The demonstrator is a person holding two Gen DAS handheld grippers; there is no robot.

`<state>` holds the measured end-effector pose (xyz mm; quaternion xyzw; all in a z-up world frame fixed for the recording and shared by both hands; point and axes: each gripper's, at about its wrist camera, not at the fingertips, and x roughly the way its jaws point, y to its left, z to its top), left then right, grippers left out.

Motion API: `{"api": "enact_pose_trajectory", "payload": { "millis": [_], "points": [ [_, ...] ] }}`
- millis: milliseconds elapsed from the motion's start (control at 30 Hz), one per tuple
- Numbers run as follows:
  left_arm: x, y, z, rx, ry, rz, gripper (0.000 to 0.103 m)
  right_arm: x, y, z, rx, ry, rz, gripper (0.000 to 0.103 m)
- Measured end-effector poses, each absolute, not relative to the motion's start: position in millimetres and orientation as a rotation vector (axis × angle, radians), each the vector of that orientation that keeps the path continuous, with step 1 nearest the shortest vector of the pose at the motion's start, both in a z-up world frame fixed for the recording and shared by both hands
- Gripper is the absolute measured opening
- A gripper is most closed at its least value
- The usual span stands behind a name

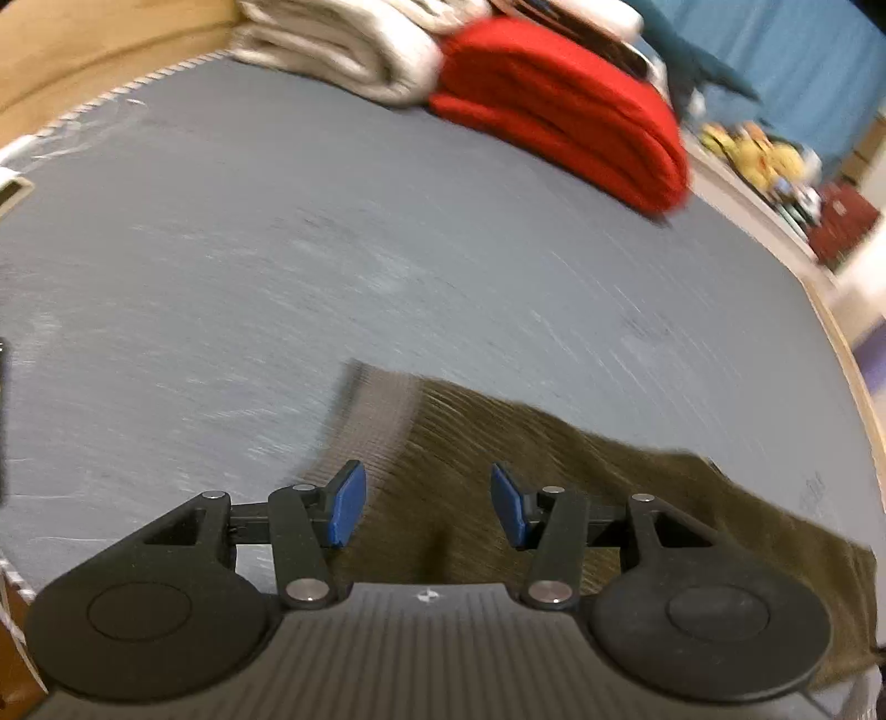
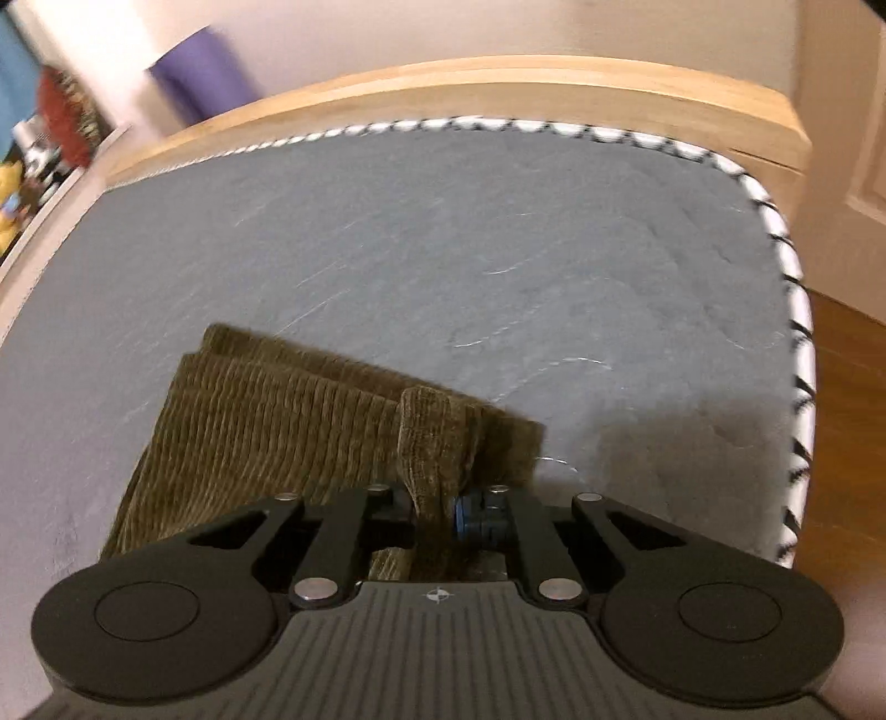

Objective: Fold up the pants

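The olive-brown corduroy pants (image 1: 554,471) lie on the grey bed surface (image 1: 332,249). In the left wrist view my left gripper (image 1: 427,504) is open, its blue pads (image 1: 349,504) spread just above the pants near their grey ribbed waistband (image 1: 371,415). In the right wrist view the pants (image 2: 266,421) lie partly folded, and my right gripper (image 2: 434,507) is shut on a raised fold of the pants (image 2: 429,437) pinched between its pads.
A red folded blanket (image 1: 565,111) and a white folded blanket (image 1: 343,50) sit at the far side of the bed. A wooden bed frame (image 2: 470,83) and striped mattress piping (image 2: 797,332) border the surface. Wood floor (image 2: 853,399) lies to the right.
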<state>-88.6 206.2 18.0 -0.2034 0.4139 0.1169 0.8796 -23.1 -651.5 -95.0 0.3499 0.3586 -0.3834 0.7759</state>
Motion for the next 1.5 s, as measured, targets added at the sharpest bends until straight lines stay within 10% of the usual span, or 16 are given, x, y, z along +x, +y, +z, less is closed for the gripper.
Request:
{"api": "enact_pose_trajectory", "payload": {
  "millis": [133,333,867,933,1133,1400,1500],
  "points": [
    [-75.2,175.5,15.3,-0.333,0.874,0.166,0.055,-29.1,-637.9,-76.2,0.642,0.742,-1.049,0.036],
    [-45.6,125.9,2.1,-0.241,0.898,0.073,0.055,-14.6,-625.6,-49.3,0.52,0.479,-0.723,0.043],
    [-14.3,114.4,-20.2,-0.192,0.96,0.096,0.055,112.2,-602.8,-110.9,0.442,0.662,-0.459,0.053],
    [-12.0,115.9,-22.0,-0.189,0.964,0.099,0.055,125.9,-590.8,-113.5,0.357,0.687,-0.505,0.052],
    [-5.4,115.2,-22.8,-0.184,0.962,0.095,0.055,140.3,-570.5,-112.2,0.212,0.687,-0.67,0.006],
    [5.4,103.1,-26.6,-0.124,0.917,0.031,0.054,142.3,-569.1,-89.0,0.215,0.457,-0.561,0.005],
    [11.4,103.7,-37.6,-0.105,0.919,0.009,0.035,149.0,-578.9,-108.1,0.223,0.574,-0.589,0.01]
  ]
}}
